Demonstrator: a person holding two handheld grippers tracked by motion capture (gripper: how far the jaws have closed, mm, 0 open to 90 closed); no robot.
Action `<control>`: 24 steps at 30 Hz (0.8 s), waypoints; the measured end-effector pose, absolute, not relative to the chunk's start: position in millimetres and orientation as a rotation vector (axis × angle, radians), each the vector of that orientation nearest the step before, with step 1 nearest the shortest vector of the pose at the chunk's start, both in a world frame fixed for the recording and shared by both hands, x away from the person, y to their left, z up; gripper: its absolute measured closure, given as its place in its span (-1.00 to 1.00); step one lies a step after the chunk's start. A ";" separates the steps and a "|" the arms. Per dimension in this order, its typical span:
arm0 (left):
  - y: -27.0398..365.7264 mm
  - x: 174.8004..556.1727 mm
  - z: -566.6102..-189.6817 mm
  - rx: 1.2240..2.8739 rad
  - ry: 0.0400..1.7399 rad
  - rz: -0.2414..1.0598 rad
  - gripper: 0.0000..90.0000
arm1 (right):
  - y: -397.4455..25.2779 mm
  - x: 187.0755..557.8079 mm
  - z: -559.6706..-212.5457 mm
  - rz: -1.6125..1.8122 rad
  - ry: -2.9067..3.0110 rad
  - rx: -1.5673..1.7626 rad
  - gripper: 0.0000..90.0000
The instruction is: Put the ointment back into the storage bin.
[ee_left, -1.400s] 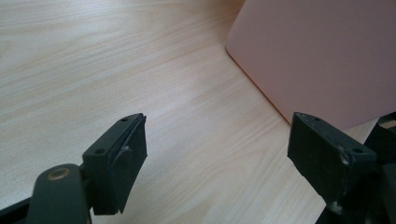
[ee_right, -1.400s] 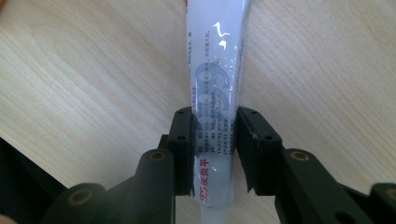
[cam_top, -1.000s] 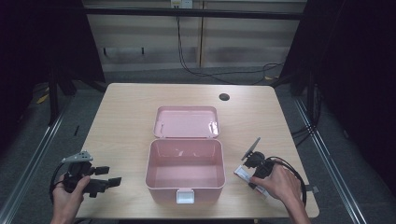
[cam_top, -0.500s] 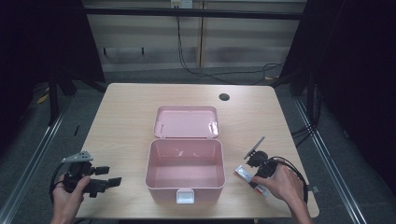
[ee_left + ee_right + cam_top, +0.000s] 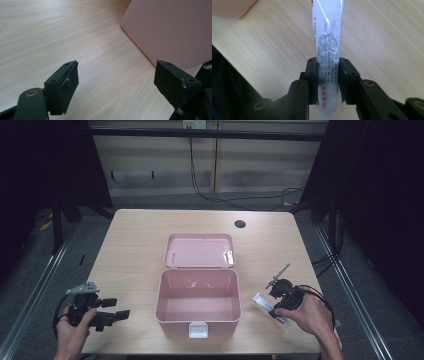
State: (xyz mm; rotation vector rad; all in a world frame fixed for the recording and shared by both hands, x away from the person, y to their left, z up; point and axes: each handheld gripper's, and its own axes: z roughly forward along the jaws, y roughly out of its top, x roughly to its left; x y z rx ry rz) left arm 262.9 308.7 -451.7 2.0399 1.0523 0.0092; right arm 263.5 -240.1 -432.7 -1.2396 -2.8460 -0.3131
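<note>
An open pink box [image 5: 197,317] stands in the middle of the table, its lid [image 5: 200,251] folded back flat behind it. Right of the box, my right gripper [image 5: 274,309] is shut on a white printed tube [image 5: 261,301] close above the wood. In the right gripper view the tube [image 5: 327,42] runs straight out from between the closed jaws of the gripper [image 5: 328,80]. My left gripper [image 5: 117,315] is open and holds nothing, left of the box near the front edge. In the left gripper view its jaws [image 5: 115,85] stand wide apart, with the box wall [image 5: 172,30] ahead to the right.
The light wooden table [image 5: 140,240] has a round cable hole [image 5: 240,224] at the back right. Dark floor and metal rails surround the table. Bare wood lies on both sides of the box.
My right hand has shifted slightly toward the table's front right with the tube still held. The left gripper and the box have not moved.
</note>
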 end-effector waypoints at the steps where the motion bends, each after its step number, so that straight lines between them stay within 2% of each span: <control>1: 308.7 262.9 -451.7 2.039 1.054 0.009 -0.56 | -239.2 262.5 -430.3 -0.316 -2.846 -1.242 0.59; 24: 307.9 262.7 -452.1 2.040 1.058 0.007 -0.56 | -244.4 261.2 -396.1 -0.270 -2.942 -0.981 0.59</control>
